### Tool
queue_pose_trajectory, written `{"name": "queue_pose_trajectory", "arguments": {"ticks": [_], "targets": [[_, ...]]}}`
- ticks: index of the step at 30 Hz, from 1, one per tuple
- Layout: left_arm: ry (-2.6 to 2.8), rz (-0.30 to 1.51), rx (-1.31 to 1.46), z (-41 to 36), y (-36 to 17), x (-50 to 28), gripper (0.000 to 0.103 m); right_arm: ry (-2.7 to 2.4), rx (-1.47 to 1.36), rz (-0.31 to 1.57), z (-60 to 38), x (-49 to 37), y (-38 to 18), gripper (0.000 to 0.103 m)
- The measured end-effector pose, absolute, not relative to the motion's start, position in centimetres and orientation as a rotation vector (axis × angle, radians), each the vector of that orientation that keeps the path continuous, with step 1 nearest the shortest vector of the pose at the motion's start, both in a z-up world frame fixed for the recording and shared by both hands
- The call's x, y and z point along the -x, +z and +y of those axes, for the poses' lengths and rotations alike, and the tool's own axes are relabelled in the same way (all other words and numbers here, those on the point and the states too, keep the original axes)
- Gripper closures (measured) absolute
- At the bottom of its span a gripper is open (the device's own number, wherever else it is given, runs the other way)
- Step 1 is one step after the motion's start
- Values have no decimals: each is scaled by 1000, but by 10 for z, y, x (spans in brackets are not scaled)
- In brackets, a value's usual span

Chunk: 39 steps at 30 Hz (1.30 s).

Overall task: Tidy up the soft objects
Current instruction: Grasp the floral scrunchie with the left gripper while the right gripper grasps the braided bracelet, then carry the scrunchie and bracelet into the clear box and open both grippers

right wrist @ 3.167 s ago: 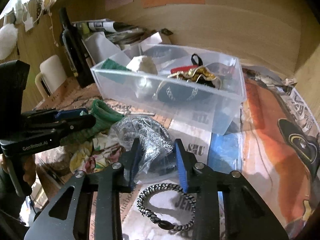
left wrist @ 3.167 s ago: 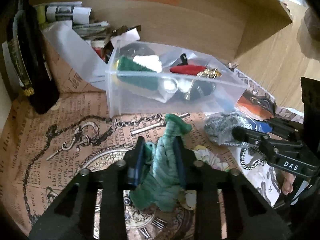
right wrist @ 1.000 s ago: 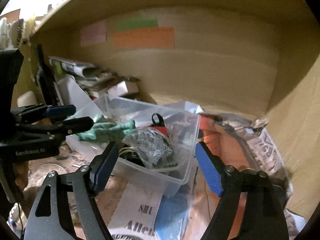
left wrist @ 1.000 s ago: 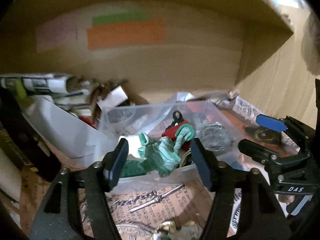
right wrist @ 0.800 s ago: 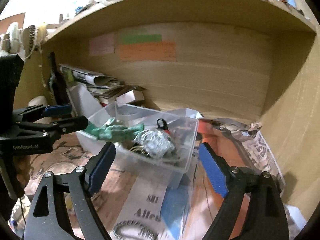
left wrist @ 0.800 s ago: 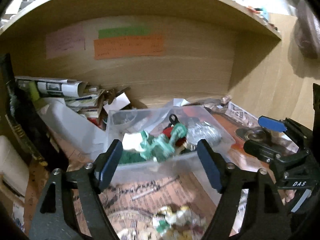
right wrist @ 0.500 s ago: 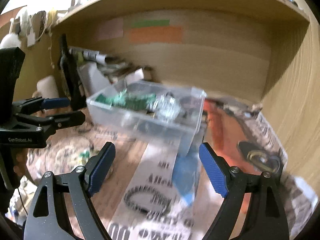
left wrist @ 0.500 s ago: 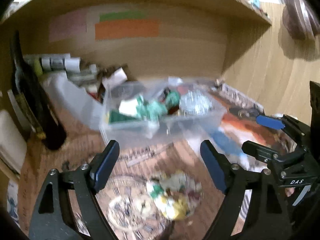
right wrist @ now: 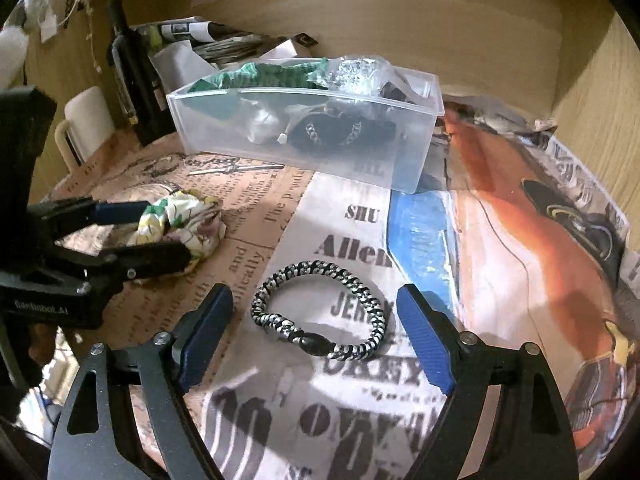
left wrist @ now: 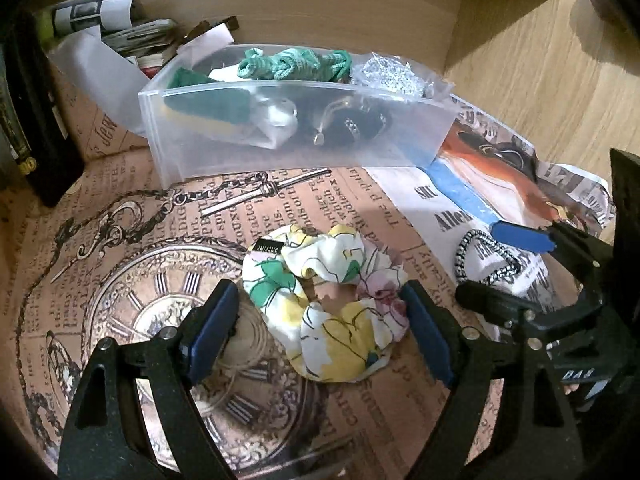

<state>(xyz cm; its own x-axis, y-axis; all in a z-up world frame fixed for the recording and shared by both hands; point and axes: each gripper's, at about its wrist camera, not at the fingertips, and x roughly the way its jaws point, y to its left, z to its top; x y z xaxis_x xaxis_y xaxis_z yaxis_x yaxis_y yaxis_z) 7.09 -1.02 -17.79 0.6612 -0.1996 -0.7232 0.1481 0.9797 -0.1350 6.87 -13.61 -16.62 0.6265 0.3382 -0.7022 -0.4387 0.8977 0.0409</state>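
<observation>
A floral scrunchie (left wrist: 326, 304) lies on the paper-covered desk between the open fingers of my left gripper (left wrist: 320, 332); it also shows in the right wrist view (right wrist: 182, 224). A black-and-white braided hair band (right wrist: 320, 316) lies between the open fingers of my right gripper (right wrist: 316, 332); it also shows in the left wrist view (left wrist: 486, 262). The clear plastic bin (left wrist: 280, 136) stands behind, holding a green knitted piece (left wrist: 292, 65), a silver bagged item (left wrist: 394, 76) and dark accessories. The bin shows in the right wrist view too (right wrist: 296, 140).
A dark bottle (right wrist: 132, 76) and a white mug (right wrist: 86, 124) stand at the left. Rolled papers and books (left wrist: 116, 28) pile up behind the bin. Wooden shelf walls close in the back and the right (right wrist: 592, 80). Printed newspaper sheets (right wrist: 520, 220) cover the desk.
Both grippers let go of the green piece and the silver bag over the bin, then drew back and came down. They now straddle the scrunchie and the hair band.
</observation>
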Motion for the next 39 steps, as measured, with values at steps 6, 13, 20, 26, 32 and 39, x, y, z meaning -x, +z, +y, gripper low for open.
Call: {"name": "queue_pose_trajectory", "arguments": {"ticks": [6, 13, 20, 26, 32, 39], "targets": [[-179, 793, 50, -13, -180, -73, 40, 434, 163, 751, -137, -65, -167, 46], [-214, 802, 72, -12, -177, -74, 73, 430, 168, 741, -139, -65, -167, 64], [-212, 784, 106, -3, -166, -72, 79, 438, 123, 739, -145, -67, -162, 71], [-196, 710, 135, 14, -139, -67, 80, 438, 100, 688, -150, -68, -143, 71], [-181, 644, 146, 23, -117, -68, 80, 432, 97, 600, -152, -71, -116, 71], [-197, 723, 140, 18, -131, -75, 60, 433, 84, 597, -154, -77, -115, 71]]}}
